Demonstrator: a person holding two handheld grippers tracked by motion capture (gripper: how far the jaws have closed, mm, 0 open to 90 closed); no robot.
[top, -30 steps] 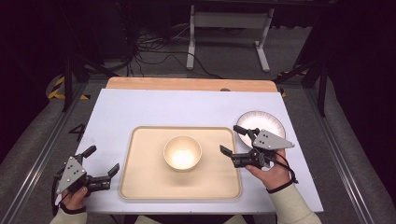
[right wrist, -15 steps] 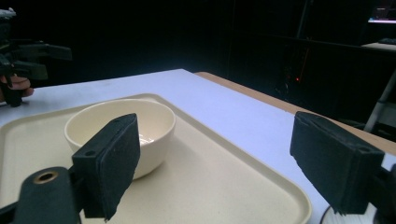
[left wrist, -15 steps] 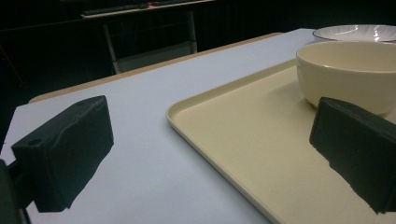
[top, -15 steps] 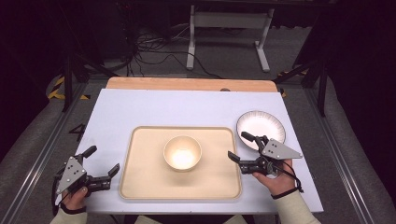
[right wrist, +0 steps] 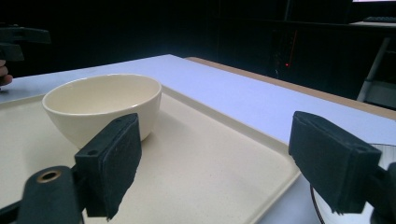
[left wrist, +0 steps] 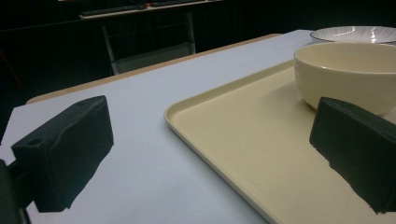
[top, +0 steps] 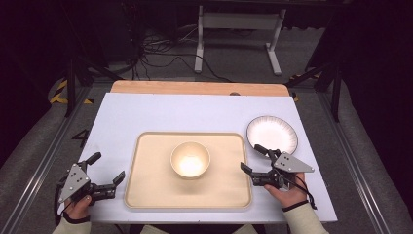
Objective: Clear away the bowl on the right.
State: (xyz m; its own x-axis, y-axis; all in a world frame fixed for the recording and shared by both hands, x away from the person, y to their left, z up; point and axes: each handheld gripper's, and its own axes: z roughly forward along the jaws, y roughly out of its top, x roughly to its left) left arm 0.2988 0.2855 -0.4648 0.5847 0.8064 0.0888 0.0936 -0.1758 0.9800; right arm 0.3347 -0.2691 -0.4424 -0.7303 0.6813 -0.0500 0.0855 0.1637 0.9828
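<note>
Plainly, both tongs (L [top: 106, 168], R [top: 254, 159]) spread, empty; bowl [top: 190, 159] & tray [top: 146, 195] unlabelled.

The bench [top: 146, 112] has a pale lilac-white top surface, with a strip of bare wood [top: 195, 87] along its far edge. A rectangular cream tray [top: 146, 190] with rounded corners and a raised rim lies flat on the near centre of the surface. A white plate [top: 272, 133] with a dark rim lies directly on the surface just beside the tray's far right corner, apart from it. The bench stands on a grey floor [top: 370, 161].
</note>
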